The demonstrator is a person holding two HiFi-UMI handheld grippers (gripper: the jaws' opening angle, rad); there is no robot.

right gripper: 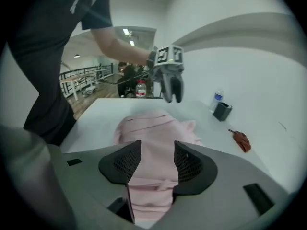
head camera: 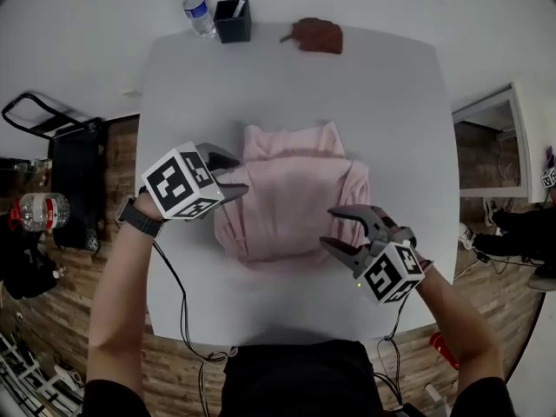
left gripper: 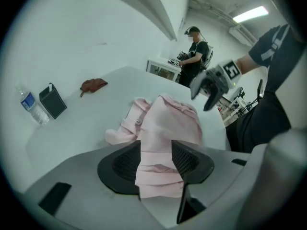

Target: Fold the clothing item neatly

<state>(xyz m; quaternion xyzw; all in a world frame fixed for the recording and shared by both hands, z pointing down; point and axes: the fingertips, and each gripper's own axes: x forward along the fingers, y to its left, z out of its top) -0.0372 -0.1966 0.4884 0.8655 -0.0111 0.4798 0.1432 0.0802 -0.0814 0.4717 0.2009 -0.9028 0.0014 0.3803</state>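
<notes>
Now we hold both sets of jaws apart, gripping nothing: left gripper [head camera: 236,174] at nine o'clock, right gripper [head camera: 330,227] at four o'clock of the half-folded pale-pink fabric shirt [head camera: 291,198], centred on the grey table [head camera: 174,102], both equally near.

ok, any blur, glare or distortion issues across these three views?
Head view: fisheye bows the table edges, light even, shadows soft. Left gripper view: dark vignette, ceiling light blown out, right gripper blurred. Right gripper view: vignette again, left gripper slightly soft, shirt clear.
</notes>
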